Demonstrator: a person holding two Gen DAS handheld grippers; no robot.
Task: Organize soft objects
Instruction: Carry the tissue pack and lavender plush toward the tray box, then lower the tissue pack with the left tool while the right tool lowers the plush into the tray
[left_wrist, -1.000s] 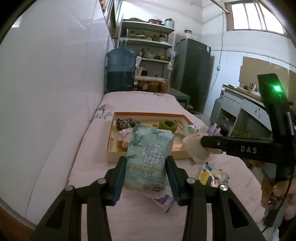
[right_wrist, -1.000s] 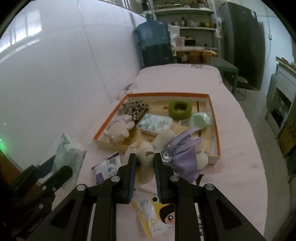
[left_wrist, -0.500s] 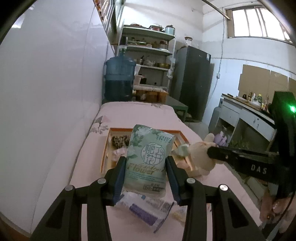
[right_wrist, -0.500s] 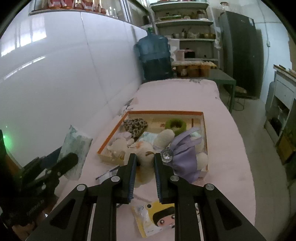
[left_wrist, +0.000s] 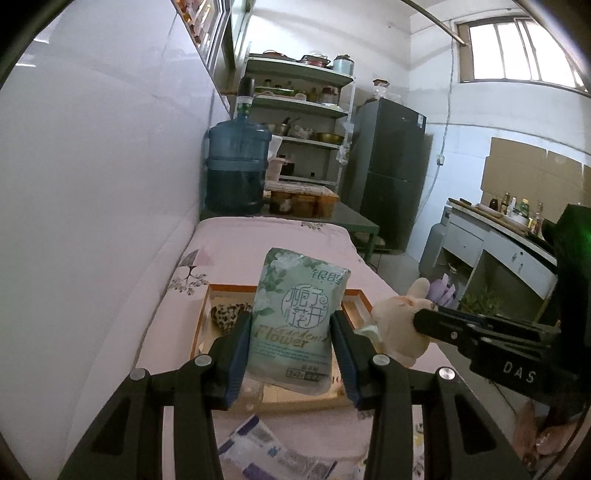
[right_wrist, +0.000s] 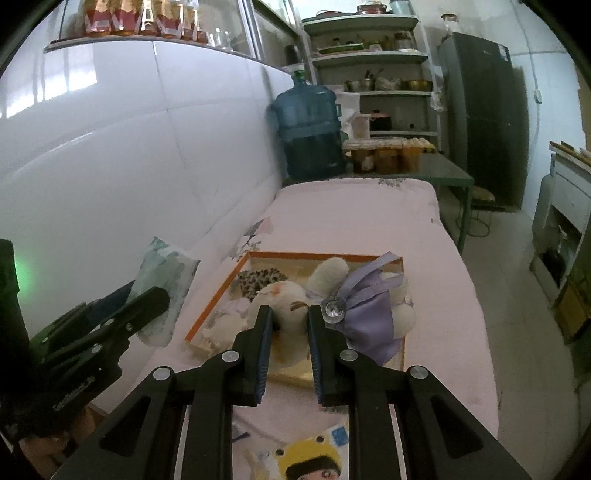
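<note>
my left gripper (left_wrist: 291, 354): black arms, blue pads inside, round silver screws | my right gripper (right_wrist: 289, 347): black too, same blue pads and silver screws | white letters "das" on the side of my right one | a green light glows on each
</note>
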